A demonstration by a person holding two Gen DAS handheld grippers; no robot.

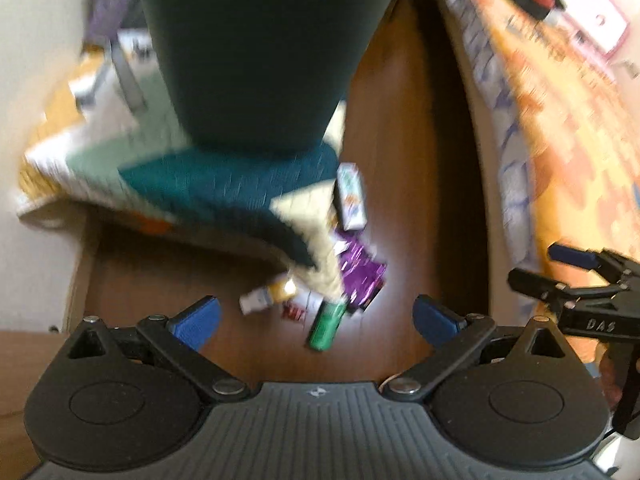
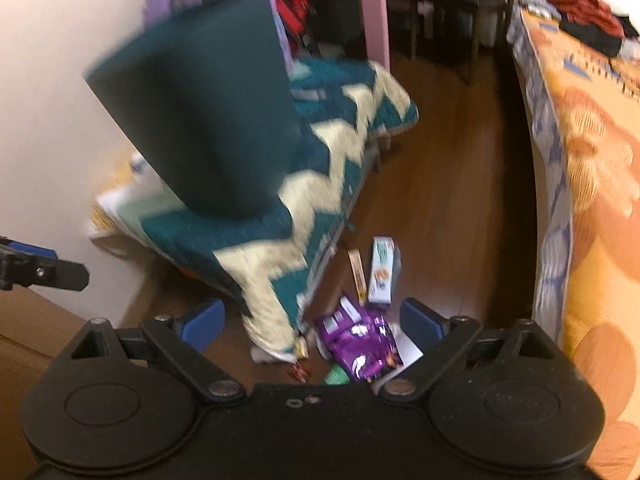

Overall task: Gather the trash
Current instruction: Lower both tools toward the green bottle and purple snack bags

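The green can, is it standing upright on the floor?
No, the green can lies on its side on the floor.

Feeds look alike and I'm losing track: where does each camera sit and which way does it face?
Left wrist: on the left gripper, facing down at floor litter, a green can; the right gripper shows at right.
Right wrist: on the right gripper, over the purple wrapper.
Both share the wrapper, white carton, dark bin and zigzag blanket.

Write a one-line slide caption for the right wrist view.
Open right gripper above a purple wrapper and small carton on the wooden floor, beside a zigzag blanket.
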